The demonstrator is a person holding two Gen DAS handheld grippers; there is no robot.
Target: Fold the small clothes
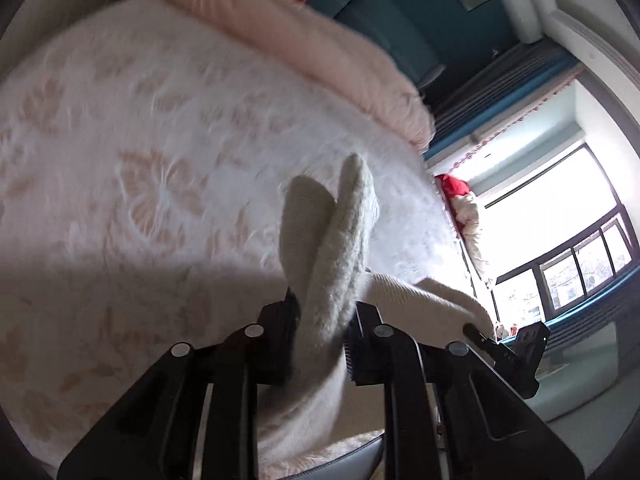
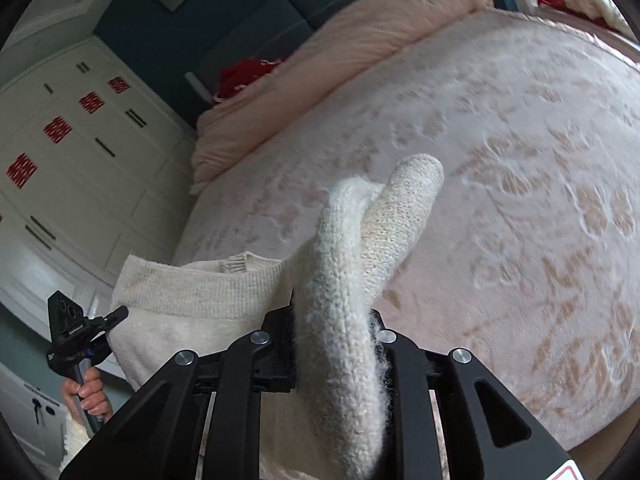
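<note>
A cream knitted garment hangs between both grippers above a bed. My left gripper [image 1: 320, 320] is shut on a folded bunch of the cream knit [image 1: 340, 232], which sticks up past its fingers. My right gripper [image 2: 332, 320] is shut on another bunch of the same knit [image 2: 360, 248]. The garment's body [image 2: 192, 300] stretches left toward the other gripper [image 2: 76, 332], held in a hand. In the left wrist view the cloth [image 1: 432, 296] runs right toward the other gripper [image 1: 516, 352].
A bed with a white-and-beige floral cover [image 1: 140, 160] lies below. A pink folded duvet [image 1: 320, 52] lies at its far end, red cloth [image 2: 244, 74] beside it. White cupboards [image 2: 72, 152] stand on one side, a bright window [image 1: 560, 220] on the other.
</note>
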